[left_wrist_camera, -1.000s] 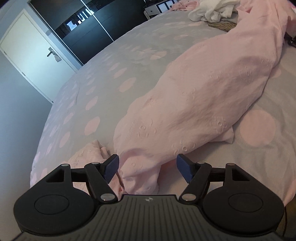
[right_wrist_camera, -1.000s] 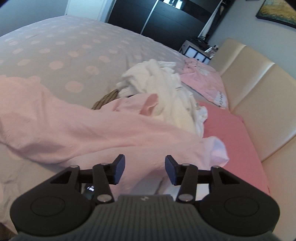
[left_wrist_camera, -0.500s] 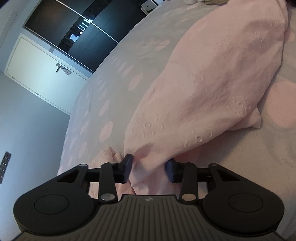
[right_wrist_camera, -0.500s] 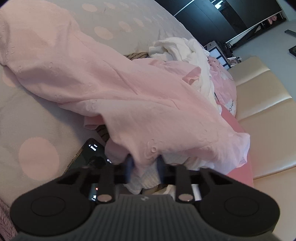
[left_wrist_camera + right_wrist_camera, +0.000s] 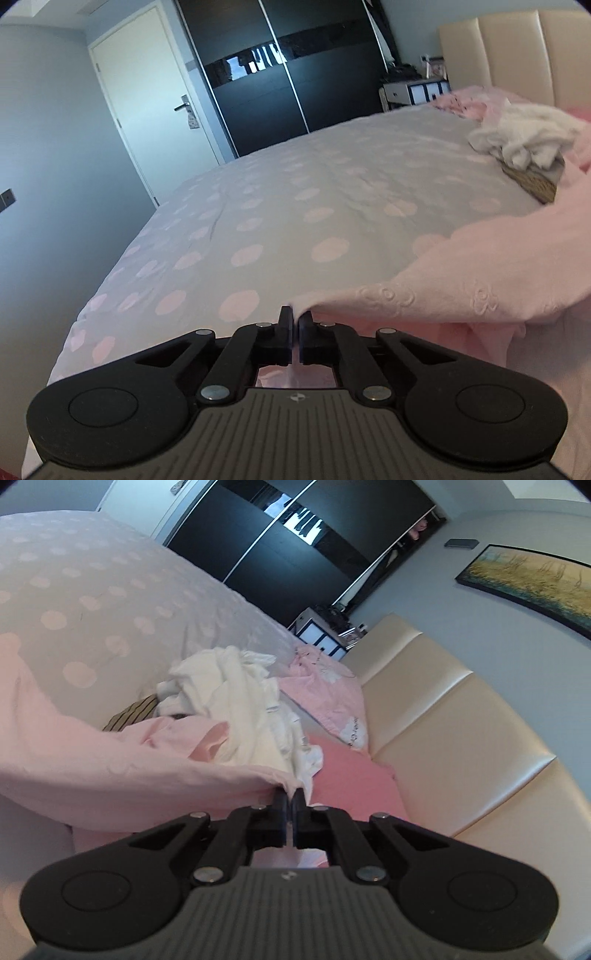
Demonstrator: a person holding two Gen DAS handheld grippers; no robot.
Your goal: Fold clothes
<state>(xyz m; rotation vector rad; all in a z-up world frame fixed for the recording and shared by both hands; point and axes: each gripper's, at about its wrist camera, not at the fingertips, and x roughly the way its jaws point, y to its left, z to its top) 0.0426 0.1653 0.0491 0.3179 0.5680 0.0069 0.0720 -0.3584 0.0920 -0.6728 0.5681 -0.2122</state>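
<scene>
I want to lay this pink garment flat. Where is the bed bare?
The dotted cover is bare from the pink garment across to the edge by the door. It is crowded near the headboard: white clothes, a basket and pillows.

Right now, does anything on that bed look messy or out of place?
Yes: a heap of white laundry is spilling over a woven basket beside the pillows, unfolded. The pink garment hangs crumpled between both grippers.
</scene>
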